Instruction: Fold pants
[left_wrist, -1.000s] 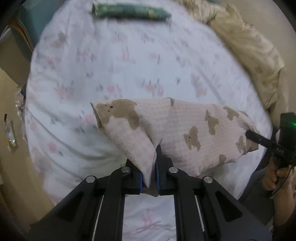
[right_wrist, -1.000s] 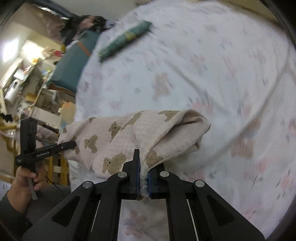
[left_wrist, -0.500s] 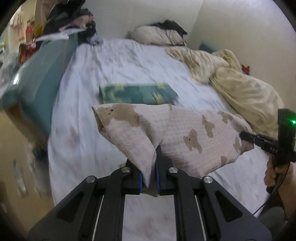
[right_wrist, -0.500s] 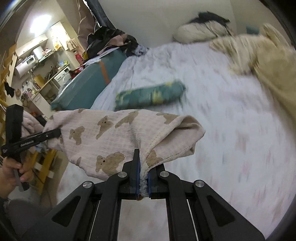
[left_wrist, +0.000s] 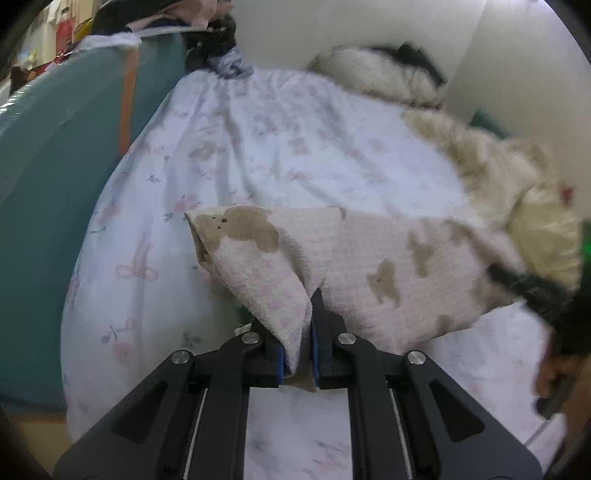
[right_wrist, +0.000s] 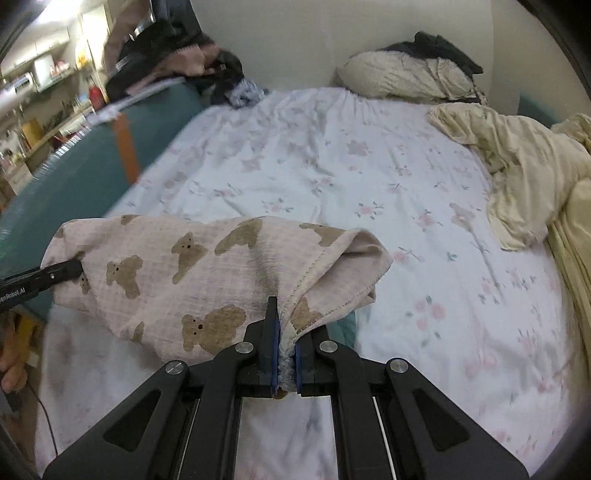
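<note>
Holding: you have the pants (left_wrist: 369, 266) pinched in both tools and slung between them over the bed sheet (right_wrist: 332, 166).
Left gripper (left_wrist: 297, 354): clamped tight on a bunched fold of pink bear-print cloth; the fabric runs ahead of the fingers and off to the right.
Right gripper (right_wrist: 284, 363): clamped on a stitched hem edge; the cloth spreads ahead and to the left, toward your other tool.
Pants: lifted off the sheet, sagging in the middle between the two grips; how far the slack hangs cannot be told.
Surroundings: cream blanket (right_wrist: 517, 177) well ahead and to the right of the right gripper; teal cushion (left_wrist: 55, 184) off to the left of the left gripper.
Risk, slip: each pinch holds only a small bite of cloth, so a quick swing could tug an edge free.
Risk, bad fold: the sagging middle could land first and crease unevenly if you lower with slack.
Risk, skew: uneven tool heights would set the fold askew.
</note>
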